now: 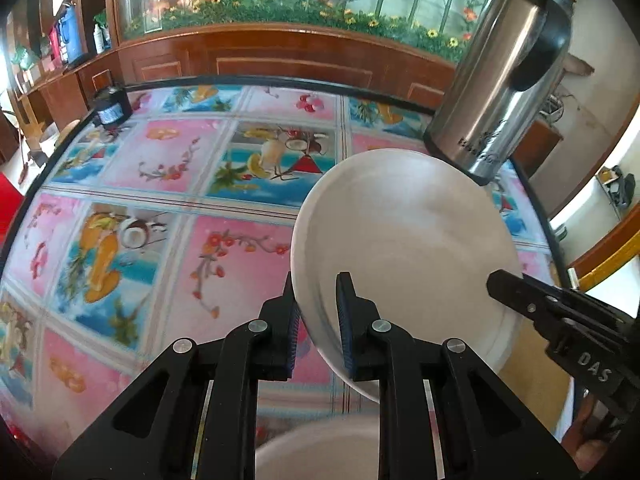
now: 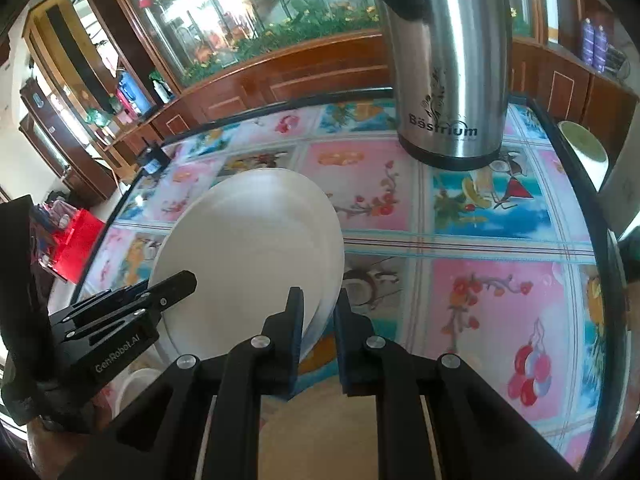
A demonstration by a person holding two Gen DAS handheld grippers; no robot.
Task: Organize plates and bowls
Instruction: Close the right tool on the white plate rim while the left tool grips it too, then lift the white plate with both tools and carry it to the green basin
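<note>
Two claws are recorded on one white plate, one at each side of its rim.

Item 1, plate (image 1: 404,236): white, round, shallow. It is held tilted above the surface, its left rim seen nearly edge-on in the left wrist view. In the right wrist view a second rim line is visible along the right edge, so two stacked plates may be held; this cannot be settled.

Item 2, left claw (image 1: 318,312): narrowed onto the plate's left rim, blue pads pressed to either face. An edge grip is judged necessary because a flat plate offers nothing else to pinch.

Item 3, right claw (image 2: 318,320): narrowed likewise onto the opposite rim. The paired hold is judged to be for balance, so that a wide, smooth plate is kept from swinging or slipping.

Item 4, surface (image 1: 168,184): round, dark-edged, covered with a cloth of pink and blue fruit and flower panels.

Item 5, flask (image 2: 448,80): steel, black base, upright on the surface just beyond the plate. Contact is judged a risk if the plate is carried further out.

Item 6, pale round ware (image 1: 320,452): blurred, at the lower edge beneath the left claw; whether bowl or plate cannot be told. It is judged a likely place for stacking.
</note>
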